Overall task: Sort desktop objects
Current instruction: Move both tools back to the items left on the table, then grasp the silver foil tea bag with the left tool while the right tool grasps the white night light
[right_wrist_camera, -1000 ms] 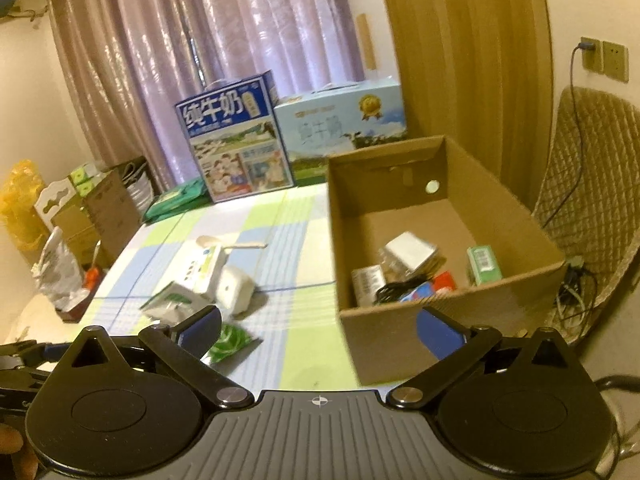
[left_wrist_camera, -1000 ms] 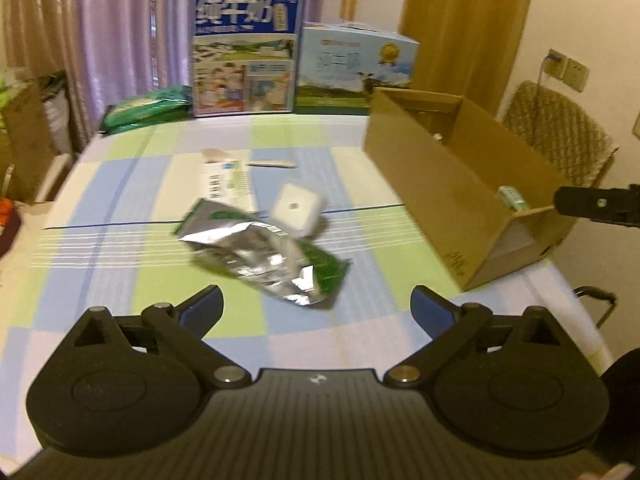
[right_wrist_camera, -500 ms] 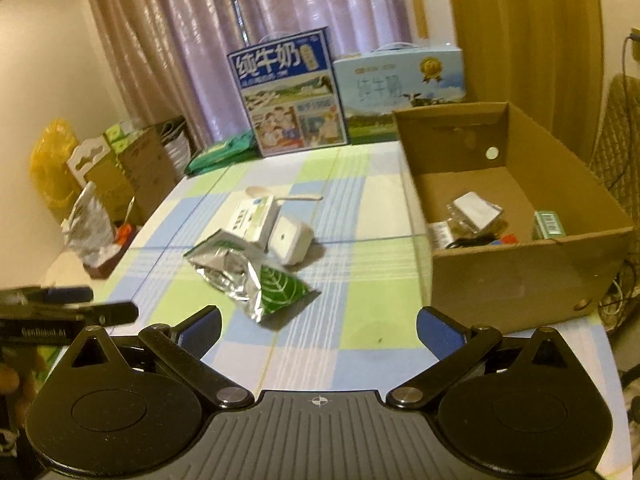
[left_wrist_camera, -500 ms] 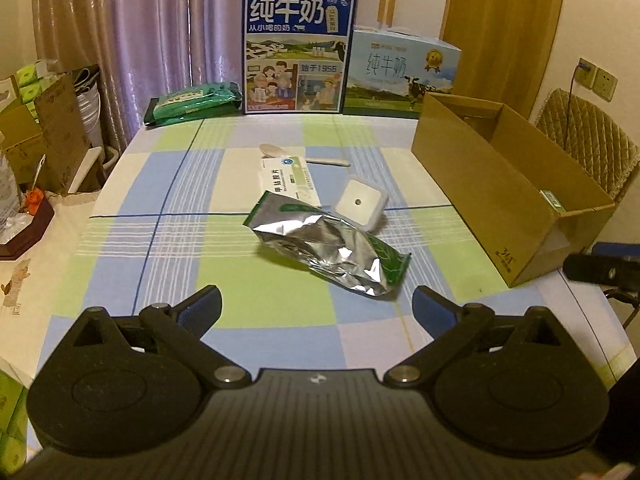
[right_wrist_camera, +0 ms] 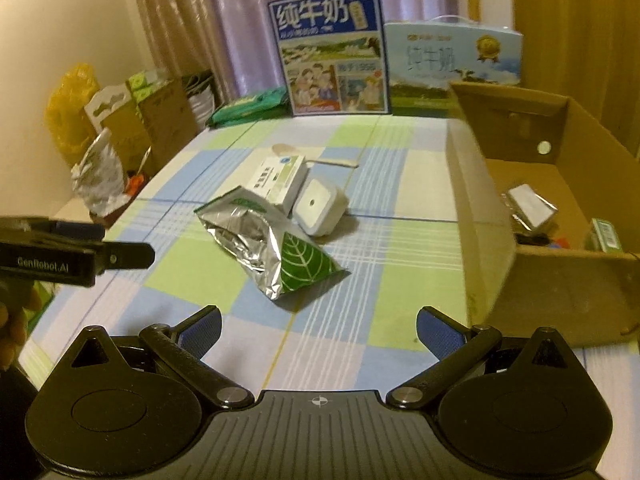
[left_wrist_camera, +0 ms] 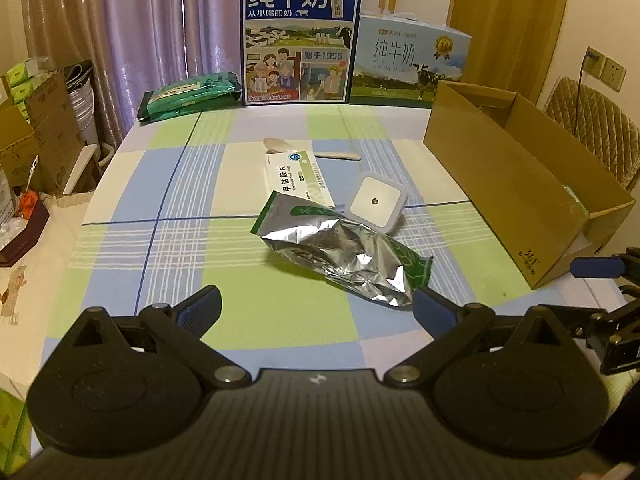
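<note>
Both grippers, left (left_wrist_camera: 316, 306) and right (right_wrist_camera: 318, 326), gape wide and empty. Several items already lie in my cardboard box (right_wrist_camera: 560, 280); foil pouch (right_wrist_camera: 268, 246), medicine box (right_wrist_camera: 278, 178), white square gadget (right_wrist_camera: 320, 208) and spoon (left_wrist_camera: 312, 150) remain on the table (left_wrist_camera: 132, 208).

We see both grippers w/ matte black bodies, round pivot discs, silver screws, blue finger pads (left_wrist_camera: 200, 307). Left gripper (right_wrist_camera: 128, 257) side reads approx. "GenRobot.AI". Right gripper (right_wrist_camera: 318, 322) has a ribbed centre plate.

Occlusions and cut-offs

Cardboard box (left_wrist_camera: 516, 184): near wall hides contents in left view. Medicine box (left_wrist_camera: 298, 178) partly under foil pouch (left_wrist_camera: 348, 254). Right tool (left_wrist_camera: 596, 268) cut by frame edge.
</note>
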Demonstrator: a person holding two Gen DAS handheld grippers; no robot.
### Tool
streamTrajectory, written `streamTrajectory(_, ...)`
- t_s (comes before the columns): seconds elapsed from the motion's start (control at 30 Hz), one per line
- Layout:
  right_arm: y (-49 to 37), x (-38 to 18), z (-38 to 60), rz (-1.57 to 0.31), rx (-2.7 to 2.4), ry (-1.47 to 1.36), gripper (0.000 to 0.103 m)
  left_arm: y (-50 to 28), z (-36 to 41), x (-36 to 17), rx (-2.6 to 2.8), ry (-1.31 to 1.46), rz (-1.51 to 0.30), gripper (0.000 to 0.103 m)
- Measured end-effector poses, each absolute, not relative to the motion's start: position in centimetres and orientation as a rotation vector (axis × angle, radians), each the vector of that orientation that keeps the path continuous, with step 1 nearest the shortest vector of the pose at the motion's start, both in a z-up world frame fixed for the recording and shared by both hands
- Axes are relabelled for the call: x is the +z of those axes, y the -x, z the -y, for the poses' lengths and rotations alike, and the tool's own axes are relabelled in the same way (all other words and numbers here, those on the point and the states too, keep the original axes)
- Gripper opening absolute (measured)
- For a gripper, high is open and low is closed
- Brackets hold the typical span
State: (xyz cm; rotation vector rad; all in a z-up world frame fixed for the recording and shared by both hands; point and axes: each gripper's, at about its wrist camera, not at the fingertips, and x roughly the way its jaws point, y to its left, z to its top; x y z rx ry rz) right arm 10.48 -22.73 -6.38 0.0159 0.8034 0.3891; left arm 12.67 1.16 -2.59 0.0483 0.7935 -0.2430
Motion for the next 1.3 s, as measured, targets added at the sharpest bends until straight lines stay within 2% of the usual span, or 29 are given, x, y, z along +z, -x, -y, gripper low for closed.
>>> streamTrajectory(0.7, -18.9, -12.0, 19.9, -0.809, 0.497, 0.115, 0.101, -18.4, -3.5, -7.7, -0.239, 0.065, -0.847, 0.1)
streamTrajectory(0.73, -19.6, -12.3, 20.0, -0.81, 0.488, 0.099, 0.1, -18.5, -3.6, -8.0, -0.236, 0.07, -0.851, 0.1)
streamTrajectory(0.8, -20.6, -12.6, 20.2, -0.814, 0.485, 0.08, 0.088, -18.7, -3.8, -8.5, -0.232, 0.077, -0.866, 0.1)
streamTrajectory(0.9, -22.1, -13.1, 20.6, -0.825, 0.498, 0.03, 0.084, -19.0, -3.8, -8.6, -0.229, 0.076, -0.866, 0.1)
streamTrajectory(1.1, -24.4, -14.7, 21.2, -0.892, 0.605, -0.118, 0.082, -19.2, -3.5, -8.8, -0.237, 0.085, -0.866, 0.1)
streamTrajectory(1.3, -22.7, -15.1, 20.1, -0.916, 0.69, -0.116, 0.082, -19.2, -4.1, -8.5, -0.177, 0.063, -0.838, 0.1)
